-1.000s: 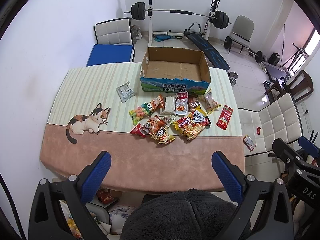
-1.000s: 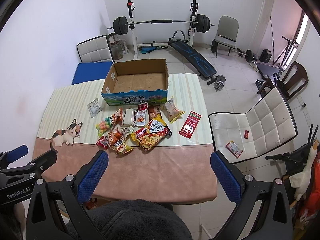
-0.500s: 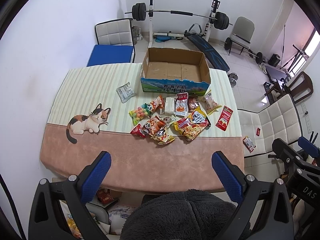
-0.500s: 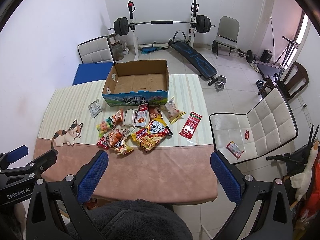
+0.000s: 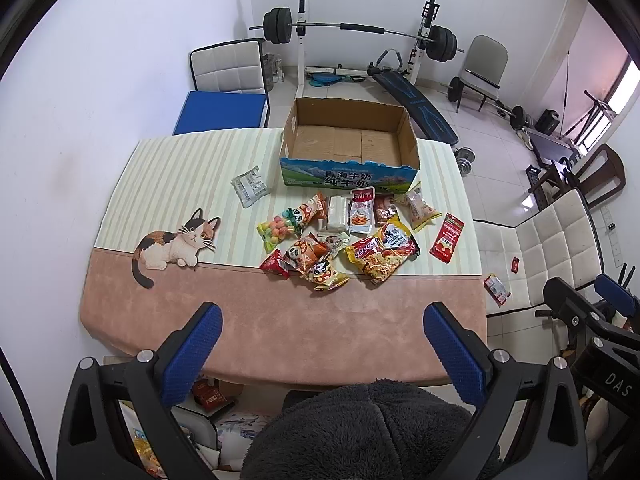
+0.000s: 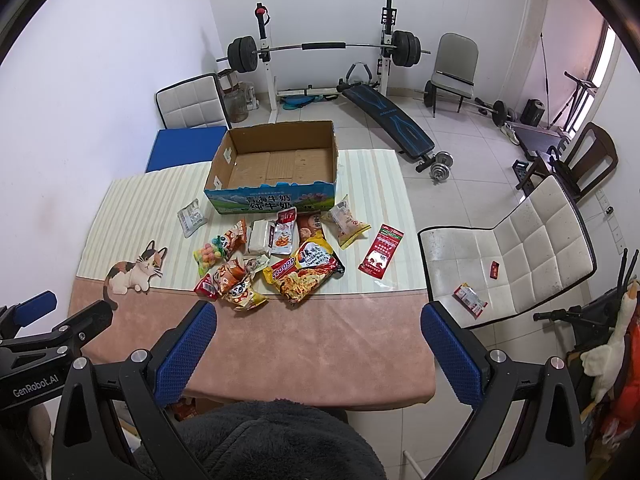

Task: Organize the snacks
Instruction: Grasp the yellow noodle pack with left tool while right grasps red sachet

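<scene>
Both my tongs, left (image 5: 320, 330) and right (image 6: 318, 328), spread wide, holding nothing; snacks (image 5: 340, 236) piled before the box (image 5: 348, 178) overlap, so I risk pinching two

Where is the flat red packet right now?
The flat red packet lies alone on the striped part of the tablecloth, at the right of the snack pile, just right of the big noodle bag and near the white chair.

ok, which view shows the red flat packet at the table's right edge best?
Right wrist: the red packet sits nearer the middle, larger, label facing up. Left wrist shows the same packet smaller, further right, more distorted.
</scene>
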